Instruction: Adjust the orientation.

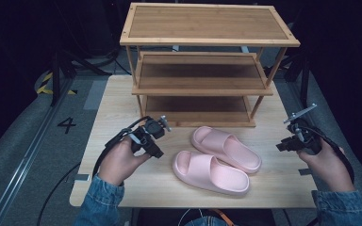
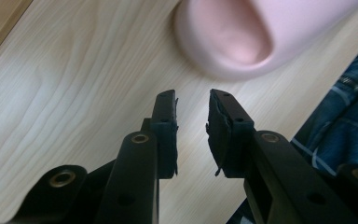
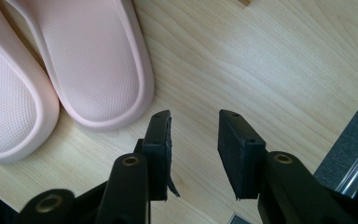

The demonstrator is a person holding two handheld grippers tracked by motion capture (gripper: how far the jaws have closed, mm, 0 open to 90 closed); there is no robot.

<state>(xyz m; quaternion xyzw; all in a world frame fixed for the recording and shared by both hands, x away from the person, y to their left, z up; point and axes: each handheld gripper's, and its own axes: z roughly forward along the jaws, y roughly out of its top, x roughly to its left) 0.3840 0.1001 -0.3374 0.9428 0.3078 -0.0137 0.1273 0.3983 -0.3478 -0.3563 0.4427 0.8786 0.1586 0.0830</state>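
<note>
With both slippers (image 1: 217, 157) lying side by side on the counter (image 1: 118, 108) before the shoe rack (image 1: 202, 66), my left gripper (image 1: 152, 137) and right gripper (image 1: 287, 141) flank them, part-open and empty, so I should grip each rim squarely.

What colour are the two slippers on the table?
The two foam slide slippers are pale pink; the high view shows this best.

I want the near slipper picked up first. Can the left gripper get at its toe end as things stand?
Probably yes: the left gripper stands open, aimed at the near slipper toe opening, with bare table between them.
</note>
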